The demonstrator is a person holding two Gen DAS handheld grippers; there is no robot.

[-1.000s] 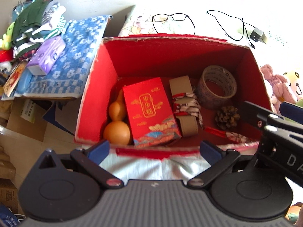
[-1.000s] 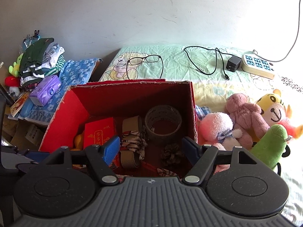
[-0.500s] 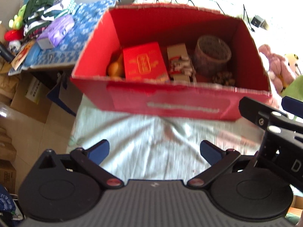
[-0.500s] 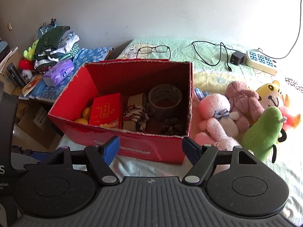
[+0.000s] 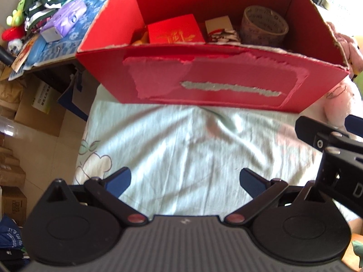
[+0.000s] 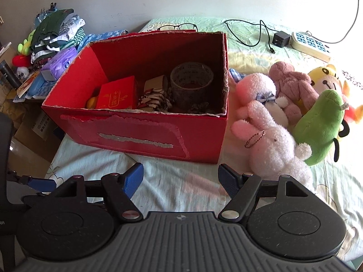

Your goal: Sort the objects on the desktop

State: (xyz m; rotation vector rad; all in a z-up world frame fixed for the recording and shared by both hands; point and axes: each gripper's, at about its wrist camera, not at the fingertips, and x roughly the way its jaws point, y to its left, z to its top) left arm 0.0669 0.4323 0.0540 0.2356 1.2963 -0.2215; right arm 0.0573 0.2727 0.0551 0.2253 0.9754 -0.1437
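Note:
A red cardboard box [image 5: 211, 79] [image 6: 140, 133] stands on the pale green sheet. It holds a red packet [image 6: 115, 96], a tape roll [image 6: 191, 81], a folded strap with patterned cloth [image 6: 156, 95], an orange gourd [image 6: 92, 101] and a pine cone [image 6: 199, 107]. My left gripper [image 5: 185, 181] is open and empty over the sheet in front of the box. My right gripper [image 6: 180, 178] is open and empty, just right of the left one. Glasses [image 6: 177, 26] lie behind the box.
Plush toys lie right of the box: pink rabbits [image 6: 270, 136], a green plush [image 6: 322, 124], a yellow tiger [image 6: 326, 79]. A charger with cable [image 6: 280, 39] and a power strip [image 6: 310, 46] lie at the back. Clothes [image 6: 56, 31] and a purple tissue pack [image 6: 60, 63] sit left. The bed edge drops to cardboard boxes [image 5: 38, 104].
Both grippers have drawn back from above the box toward me and lowered. The box now shows its front wall. Both stay open and empty.

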